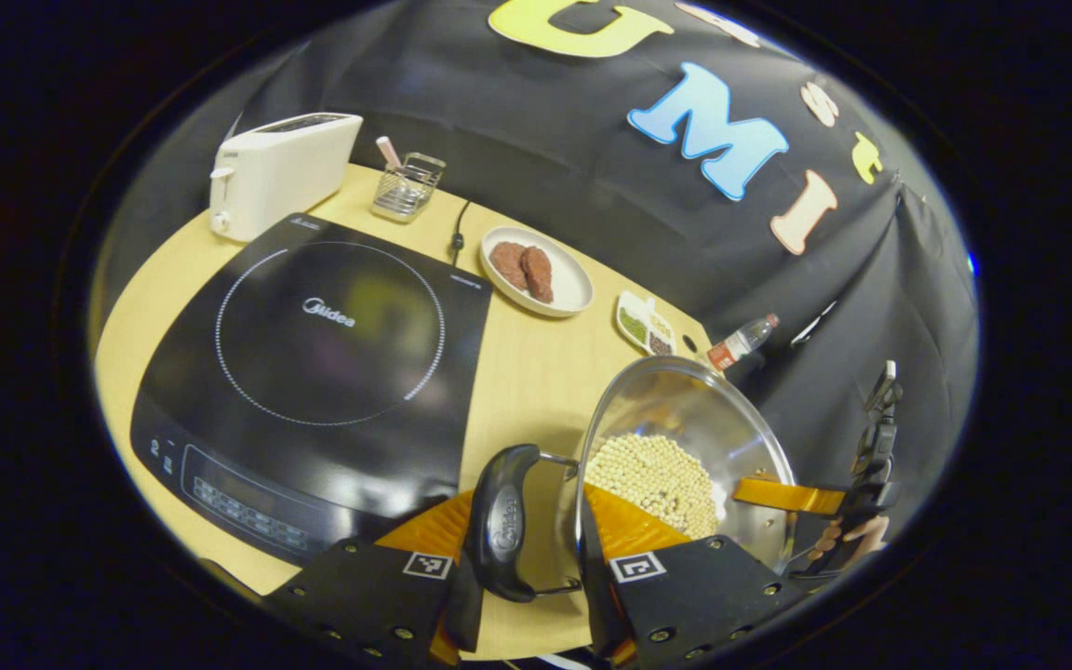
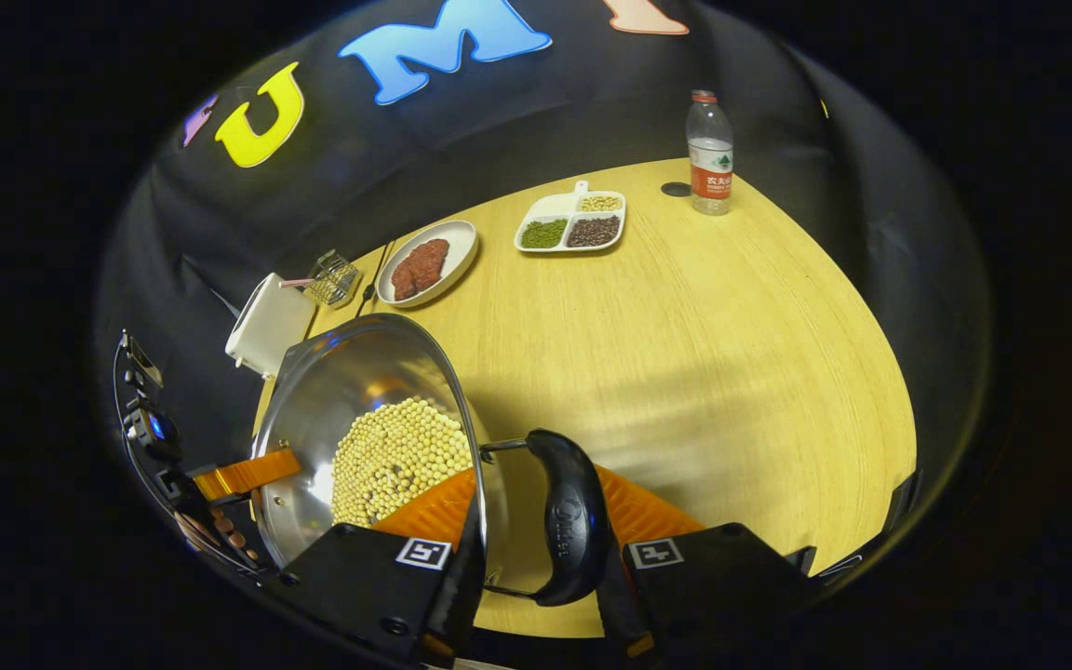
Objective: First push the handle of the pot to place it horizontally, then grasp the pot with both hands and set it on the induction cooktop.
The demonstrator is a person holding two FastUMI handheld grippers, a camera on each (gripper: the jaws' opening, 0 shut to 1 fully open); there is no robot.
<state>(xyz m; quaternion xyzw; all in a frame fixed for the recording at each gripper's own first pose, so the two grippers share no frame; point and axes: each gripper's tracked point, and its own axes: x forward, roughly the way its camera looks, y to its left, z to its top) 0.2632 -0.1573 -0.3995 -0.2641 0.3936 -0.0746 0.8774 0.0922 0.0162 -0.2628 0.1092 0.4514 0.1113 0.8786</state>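
Steel pot (image 1: 685,437), full of pale beans, sits beside the induction cooktop (image 1: 313,372); the left gripper (image 1: 517,549) clamps its near handle (image 1: 502,521). In the right gripper view, the right gripper (image 2: 536,544) grasps the opposite handle (image 2: 569,530).

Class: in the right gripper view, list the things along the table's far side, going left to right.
Toaster → wire basket → plate of meat → divided dish of beans → water bottle.

Toaster (image 1: 277,169): 10 o'clock, left gripper view.
Meat plate (image 2: 427,262): 11 o'clock, right gripper view.
Water bottle (image 2: 710,154): 1 o'clock, right gripper view.
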